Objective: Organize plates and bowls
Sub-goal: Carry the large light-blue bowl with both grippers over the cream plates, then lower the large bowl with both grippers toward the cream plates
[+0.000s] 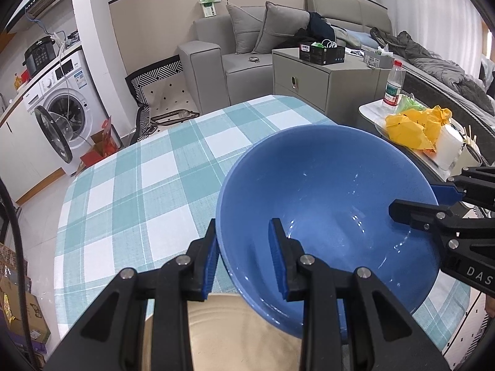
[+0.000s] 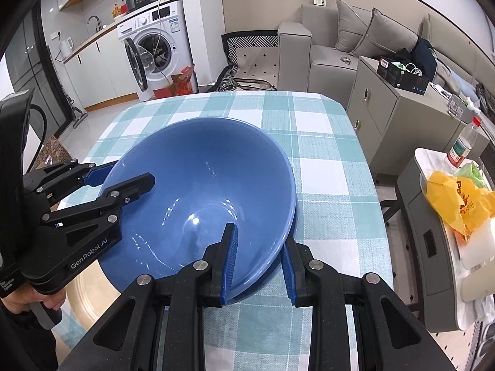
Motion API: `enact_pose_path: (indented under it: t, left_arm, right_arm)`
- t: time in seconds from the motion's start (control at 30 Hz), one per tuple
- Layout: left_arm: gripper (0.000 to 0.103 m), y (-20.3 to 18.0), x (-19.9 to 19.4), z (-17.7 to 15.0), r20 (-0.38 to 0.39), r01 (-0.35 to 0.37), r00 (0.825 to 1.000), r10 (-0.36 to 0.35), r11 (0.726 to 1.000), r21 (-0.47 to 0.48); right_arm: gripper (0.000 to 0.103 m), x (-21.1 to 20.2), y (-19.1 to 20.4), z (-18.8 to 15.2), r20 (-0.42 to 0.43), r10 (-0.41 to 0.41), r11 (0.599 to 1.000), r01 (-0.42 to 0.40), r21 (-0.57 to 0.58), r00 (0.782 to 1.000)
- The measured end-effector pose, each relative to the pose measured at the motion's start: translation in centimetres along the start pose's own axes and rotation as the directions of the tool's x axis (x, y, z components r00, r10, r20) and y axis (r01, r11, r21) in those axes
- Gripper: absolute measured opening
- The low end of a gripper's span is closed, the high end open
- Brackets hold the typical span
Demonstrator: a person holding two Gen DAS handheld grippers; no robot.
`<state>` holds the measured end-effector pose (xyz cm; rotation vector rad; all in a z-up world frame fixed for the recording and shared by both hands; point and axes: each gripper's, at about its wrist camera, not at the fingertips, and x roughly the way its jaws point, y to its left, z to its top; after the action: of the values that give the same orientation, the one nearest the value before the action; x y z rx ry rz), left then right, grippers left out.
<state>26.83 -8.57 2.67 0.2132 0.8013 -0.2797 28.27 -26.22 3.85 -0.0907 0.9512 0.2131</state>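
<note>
Left wrist view: your left gripper [image 1: 244, 258] clamps the near rim of the glossy, round blue bowl [image 1: 328, 204], tilted above the woven checked tablecloth [image 1: 139, 191] and a beige ridged plate [image 1: 244, 337].

Right wrist view: your right gripper [image 2: 260, 266] pinches the opposite rim, ribbed blue pads [image 2: 230, 262] straddling the wall.

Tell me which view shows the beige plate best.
Left wrist view. The beige plate lies right under the blue bowl, and its ringed surface shows between the left gripper's arms. The right wrist view catches only a sliver of its rim at lower left, mostly hidden behind bowl and gripper.
</note>
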Motion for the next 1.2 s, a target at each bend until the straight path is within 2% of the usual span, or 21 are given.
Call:
enact_pose_path:
  t: [0.53, 1.2]
  left_arm:
    - [0.029, -1.2, 1.4, -0.5, -0.008, -0.054, 0.998, 0.055, 0.998, 0.045]
    - [0.029, -1.8, 1.8, -0.9, -0.012, -0.066, 0.998, 0.067, 0.995, 0.069]
  right_arm:
    - [0.027, 1.3, 0.4, -0.1, -0.032, -0.049, 0.999, 0.049, -0.009, 0.998]
    - [0.029, 2.0, 1.5, -1.0, -0.004, -0.196, 0.979, 0.195, -0.065, 0.981]
